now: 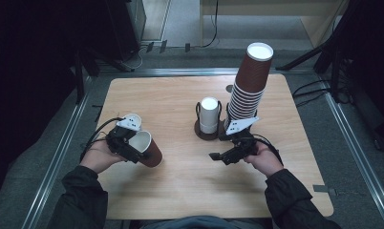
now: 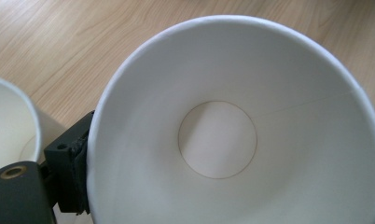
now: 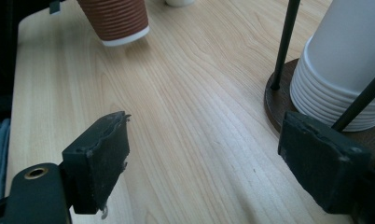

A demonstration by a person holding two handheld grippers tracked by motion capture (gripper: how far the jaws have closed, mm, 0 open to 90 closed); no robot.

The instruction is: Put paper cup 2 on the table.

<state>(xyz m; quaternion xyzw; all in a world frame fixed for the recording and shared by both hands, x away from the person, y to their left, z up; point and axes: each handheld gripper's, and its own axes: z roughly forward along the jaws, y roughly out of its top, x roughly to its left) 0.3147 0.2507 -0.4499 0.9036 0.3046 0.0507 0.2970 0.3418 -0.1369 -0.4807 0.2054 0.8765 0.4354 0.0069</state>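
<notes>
Cup (image 1: 148,148) in left gripper (image 1: 133,143) tilts, mouth toward person

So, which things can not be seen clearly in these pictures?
- Left gripper: in the left gripper view, the brown cup hides its other jaw.
- Second white cup: cut off by the left edge there.
- White cup stack: top cut off in the right gripper view.
</notes>
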